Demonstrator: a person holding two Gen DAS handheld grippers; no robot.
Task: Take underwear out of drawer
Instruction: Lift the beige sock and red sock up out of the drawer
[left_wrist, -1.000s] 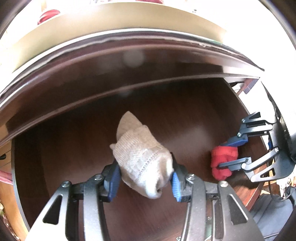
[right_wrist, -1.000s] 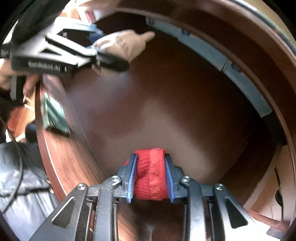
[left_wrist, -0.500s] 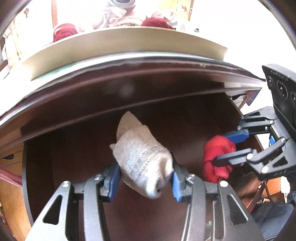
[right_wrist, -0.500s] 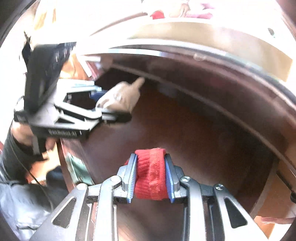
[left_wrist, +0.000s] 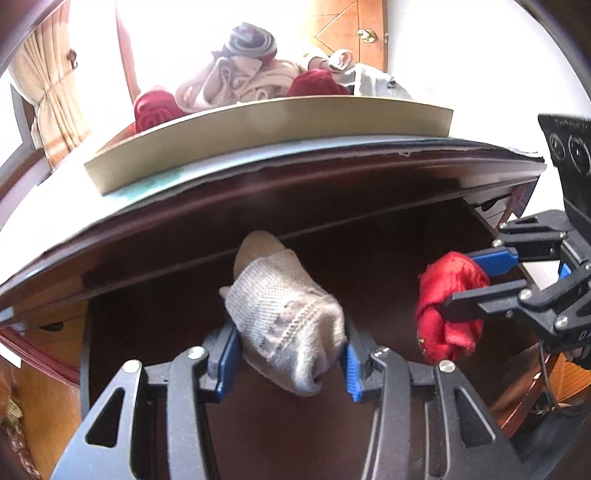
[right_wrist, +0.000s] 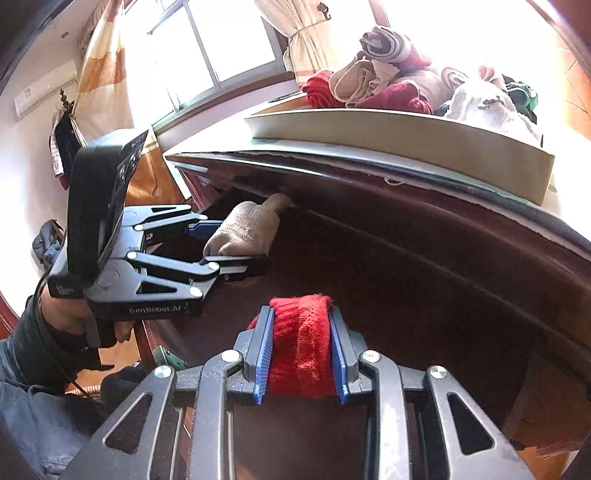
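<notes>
Left hand-held gripper: clamped on a rolled beige knit piece, blue pads pressing on both its sides; it also shows from the side in the right wrist view.
Right hand-held gripper: closed narrow on a rolled red knit piece, held between the blue pads; in the left wrist view it sits at the right edge with the red roll hanging from it.
Drawer: open, dark brown wood, its bare bottom showing beneath both held rolls, neither of which touches it.
Surface above the drawer: carries a shallow tan tray.
Tray contents: a pile of rolled clothes, red, beige, grey and white, heaped above the rim.
Person: a hand in a dark sleeve grips the left gripper's handle.
Background: curtains and a bright window.
</notes>
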